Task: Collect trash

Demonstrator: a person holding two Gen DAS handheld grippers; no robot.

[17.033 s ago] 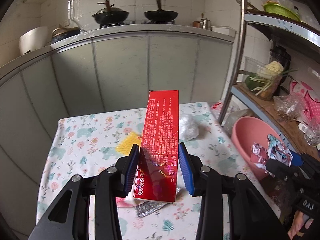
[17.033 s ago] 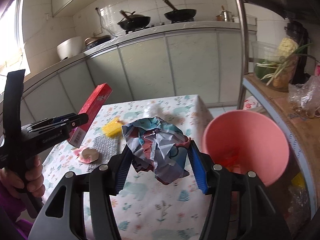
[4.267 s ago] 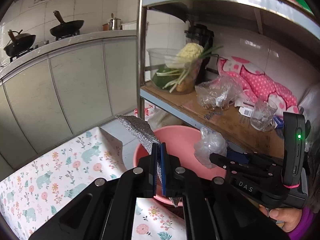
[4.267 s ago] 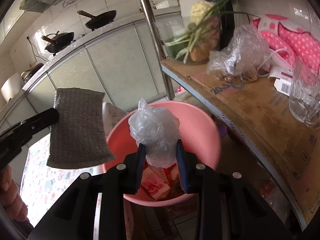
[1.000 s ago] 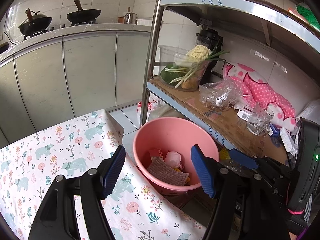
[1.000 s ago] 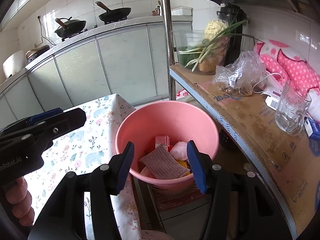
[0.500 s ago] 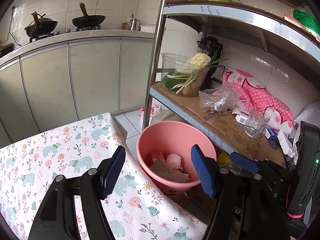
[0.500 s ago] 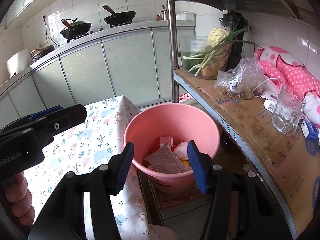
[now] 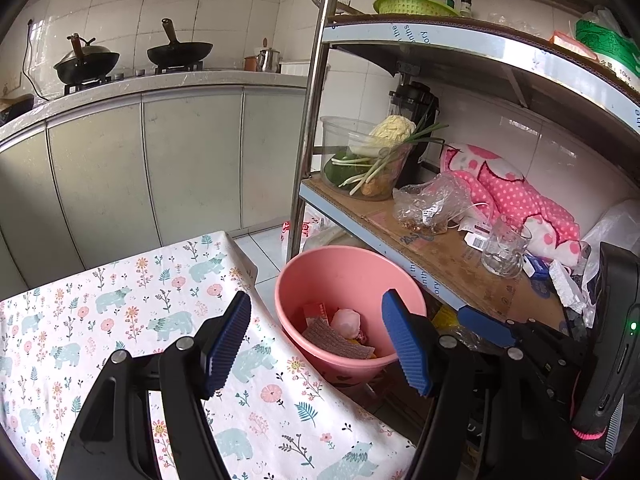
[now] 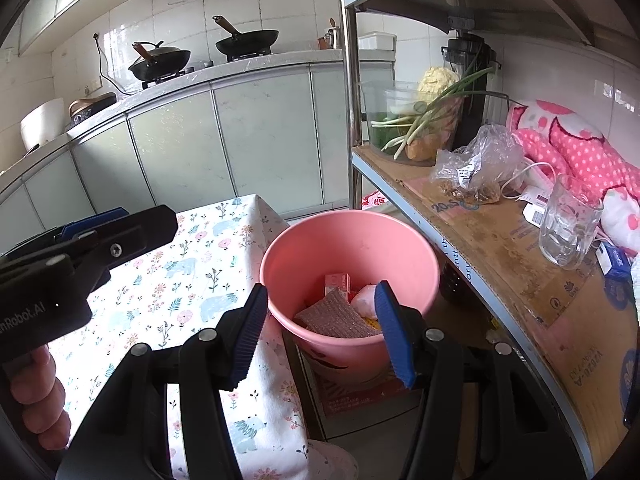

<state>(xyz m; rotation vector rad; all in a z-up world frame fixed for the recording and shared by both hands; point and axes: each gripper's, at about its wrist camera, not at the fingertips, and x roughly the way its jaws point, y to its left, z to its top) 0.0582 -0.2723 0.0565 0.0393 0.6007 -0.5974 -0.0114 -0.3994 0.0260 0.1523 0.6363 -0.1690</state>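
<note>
pink bin (image 9: 362, 268) sits beyond both grippers, left gripper (image 9: 320, 344) and right gripper (image 10: 320, 334) tilted down, fingers apart, empty.

My right claw's blue pad (image 10: 390, 332) covers part of the crumpled plastic bag (image 10: 366, 299) in the pink bucket (image 10: 348, 240). The scouring pad (image 10: 334, 316) hides whatever lies beneath it. The carton's (image 10: 337, 282) print is too small to read.

One pink bucket (image 9: 340, 276), two woks (image 9: 132, 56), one glass mug (image 9: 505, 247)
</note>
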